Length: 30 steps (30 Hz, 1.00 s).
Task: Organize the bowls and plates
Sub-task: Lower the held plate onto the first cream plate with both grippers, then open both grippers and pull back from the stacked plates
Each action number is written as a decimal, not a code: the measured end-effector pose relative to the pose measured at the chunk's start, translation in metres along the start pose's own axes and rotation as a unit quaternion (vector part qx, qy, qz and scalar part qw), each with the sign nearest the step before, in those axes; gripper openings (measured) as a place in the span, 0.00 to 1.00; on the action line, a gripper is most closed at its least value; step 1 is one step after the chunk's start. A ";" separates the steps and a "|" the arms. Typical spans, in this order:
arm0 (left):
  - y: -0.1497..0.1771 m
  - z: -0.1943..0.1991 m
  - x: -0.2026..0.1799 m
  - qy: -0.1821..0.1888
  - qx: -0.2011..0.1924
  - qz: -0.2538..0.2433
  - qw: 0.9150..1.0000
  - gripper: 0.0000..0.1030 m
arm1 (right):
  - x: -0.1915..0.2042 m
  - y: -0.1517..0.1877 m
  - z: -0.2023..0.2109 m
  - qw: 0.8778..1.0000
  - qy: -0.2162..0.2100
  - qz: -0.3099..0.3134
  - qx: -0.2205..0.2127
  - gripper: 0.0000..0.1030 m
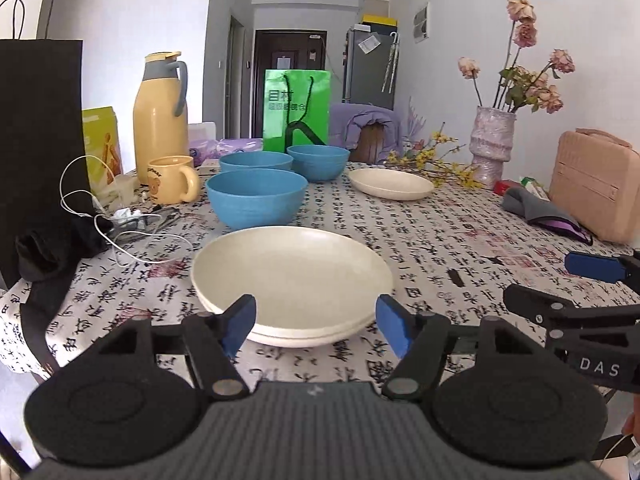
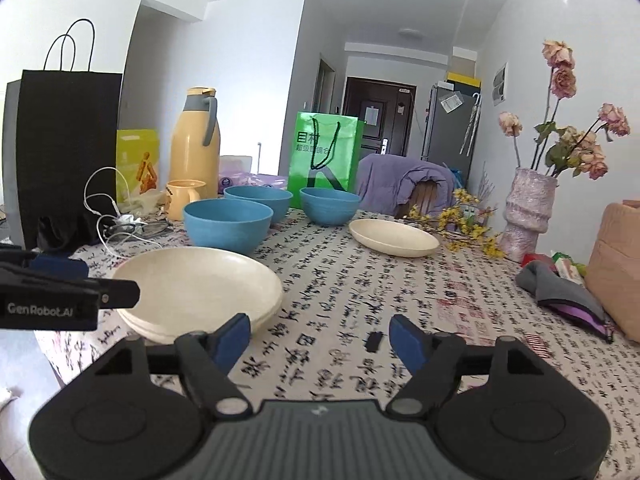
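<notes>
Two cream plates are stacked (image 1: pixel 292 276) near the table's front edge, also in the right wrist view (image 2: pixel 196 284). A third cream plate (image 1: pixel 390 184) (image 2: pixel 394 238) lies alone farther back. Three blue bowls stand behind the stack: a near one (image 1: pixel 256 198) (image 2: pixel 228 226), a back left one (image 1: pixel 256 161) (image 2: pixel 258 200) and a back right one (image 1: pixel 319 161) (image 2: pixel 330 205). My left gripper (image 1: pixel 316 326) is open and empty, its jaws either side of the stack's near rim. My right gripper (image 2: pixel 320 338) is open and empty over the tablecloth, right of the stack.
A yellow mug (image 1: pixel 172 179), yellow thermos (image 1: pixel 160 116), black bag (image 1: pixel 40 140), cables (image 1: pixel 120 224) and green bag (image 1: pixel 297 108) crowd the left and back. A vase of flowers (image 1: pixel 491 142), grey cloth (image 1: pixel 536 208) and pink case (image 1: pixel 596 184) stand right.
</notes>
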<state>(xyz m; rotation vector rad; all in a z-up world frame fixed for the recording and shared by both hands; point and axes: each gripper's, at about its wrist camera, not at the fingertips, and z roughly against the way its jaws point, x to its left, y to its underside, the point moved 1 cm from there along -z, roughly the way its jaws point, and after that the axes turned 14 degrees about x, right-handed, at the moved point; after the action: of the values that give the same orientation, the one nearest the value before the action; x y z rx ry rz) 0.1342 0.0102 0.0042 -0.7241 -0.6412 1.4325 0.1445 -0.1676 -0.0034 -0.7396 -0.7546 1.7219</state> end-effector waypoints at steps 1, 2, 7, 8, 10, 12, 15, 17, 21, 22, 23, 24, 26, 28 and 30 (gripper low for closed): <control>0.003 0.001 -0.007 0.003 -0.004 -0.003 1.000 0.70 | -0.006 0.008 0.007 1.000 0.010 -0.002 -0.001 0.76; 0.005 0.002 -0.014 0.006 -0.008 -0.005 1.000 0.71 | -0.012 0.016 0.014 1.000 0.016 -0.007 -0.001 0.77; 0.011 0.002 -0.042 0.010 -0.004 -0.026 1.000 0.73 | -0.044 0.048 0.040 0.999 0.019 -0.049 -0.002 0.80; 0.011 0.002 -0.045 0.011 -0.005 -0.027 1.000 0.73 | -0.048 0.052 0.042 0.998 0.023 -0.055 -0.003 0.80; 0.010 0.004 -0.049 0.009 -0.009 -0.031 0.999 0.75 | -0.057 0.056 0.044 0.997 0.029 -0.066 -0.007 0.80; 0.010 0.006 -0.053 0.006 -0.014 -0.034 0.999 0.76 | -0.064 0.058 0.044 0.997 0.030 -0.076 -0.009 0.80; 0.010 0.007 -0.057 -0.001 -0.016 -0.035 0.999 0.77 | -0.071 0.060 0.042 0.997 0.031 -0.076 -0.008 0.80; 0.010 0.006 -0.057 -0.006 -0.014 -0.033 0.999 0.77 | -0.074 0.059 0.039 0.997 0.030 -0.074 -0.005 0.80; 0.005 0.000 -0.056 -0.009 -0.005 -0.030 0.999 0.77 | -0.079 0.055 0.030 0.997 0.025 -0.073 -0.003 0.80; 0.003 -0.002 -0.056 -0.008 -0.002 -0.031 0.999 0.77 | -0.080 0.054 0.029 0.997 0.023 -0.071 -0.004 0.80; 0.000 -0.004 -0.057 -0.008 0.001 -0.030 1.000 0.77 | -0.080 0.053 0.027 0.997 0.022 -0.070 -0.004 0.80; -0.002 -0.006 -0.057 -0.008 0.003 -0.030 1.000 0.77 | -0.081 0.052 0.025 0.997 0.022 -0.070 -0.003 0.80; -0.008 -0.011 -0.057 -0.009 0.007 -0.030 0.999 0.77 | -0.084 0.049 0.022 0.997 0.021 -0.073 -0.003 0.80; -0.013 -0.017 -0.058 -0.014 0.011 -0.032 0.999 0.77 | -0.086 0.047 0.017 0.997 0.020 -0.075 0.000 0.80; -0.018 -0.023 -0.058 -0.012 0.013 -0.032 0.999 0.77 | -0.089 0.044 0.012 0.997 0.022 -0.075 0.003 0.80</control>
<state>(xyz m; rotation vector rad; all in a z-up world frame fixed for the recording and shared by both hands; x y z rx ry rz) 0.1606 -0.0494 0.0061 -0.6618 -0.6586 1.3905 0.1312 -0.2651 -0.0209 -0.6967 -0.7560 1.5680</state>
